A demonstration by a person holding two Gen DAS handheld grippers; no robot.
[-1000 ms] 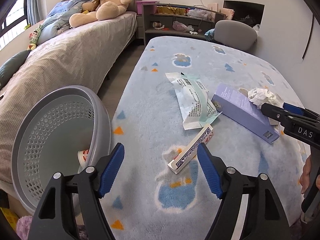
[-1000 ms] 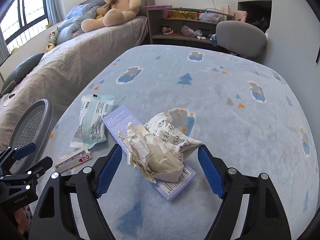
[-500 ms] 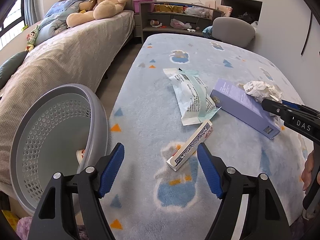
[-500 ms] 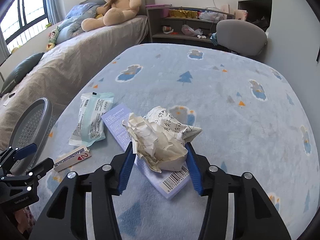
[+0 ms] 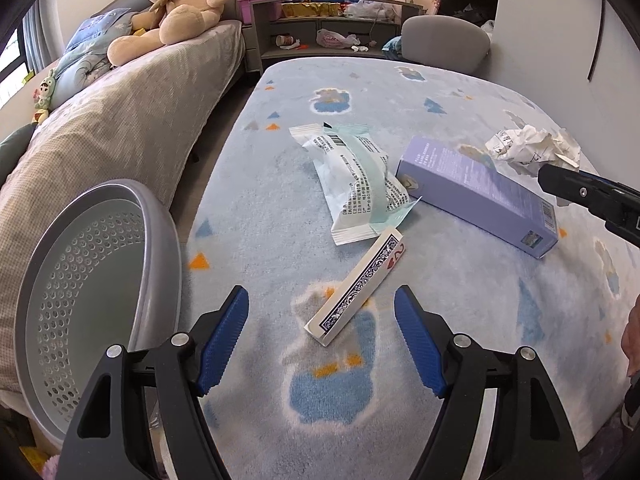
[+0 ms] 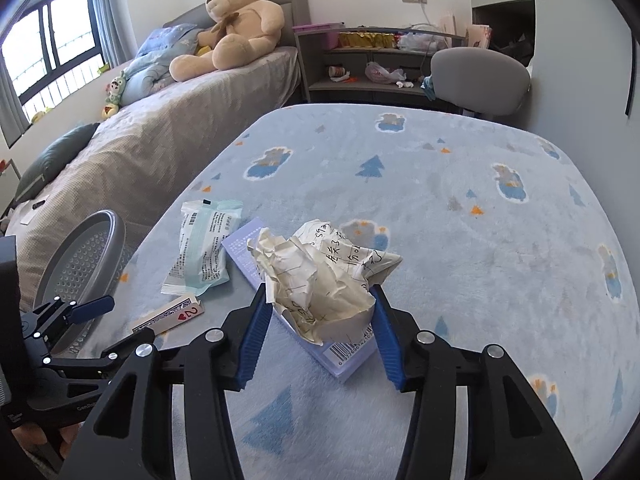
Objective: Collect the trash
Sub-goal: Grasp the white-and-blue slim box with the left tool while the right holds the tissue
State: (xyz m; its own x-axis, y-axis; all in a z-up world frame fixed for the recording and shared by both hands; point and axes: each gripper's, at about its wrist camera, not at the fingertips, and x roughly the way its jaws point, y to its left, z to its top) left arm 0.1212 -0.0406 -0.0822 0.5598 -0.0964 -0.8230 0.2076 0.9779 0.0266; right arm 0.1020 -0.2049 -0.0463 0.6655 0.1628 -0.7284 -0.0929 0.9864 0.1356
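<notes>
Right wrist view shows the right gripper [image 6: 318, 316] fingers pinching the crumpled paper [image 6: 320, 276] just above the purple box [image 6: 352, 356], while the left gripper [image 5: 320, 336] fingers stay spread; the loose paper could slip out before the basket [image 5: 88, 292].

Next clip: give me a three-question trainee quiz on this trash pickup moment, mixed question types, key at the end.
1. True or false: the right claw is shut on the crumpled paper.
2. What lies between the open fingers of the left claw? A) playing card box B) purple box C) snack wrapper
3. Fill in: the grey perforated ______ stands at the rug's left edge, beside the bed.

Key: 1 true; 2 A; 3 basket.
</notes>
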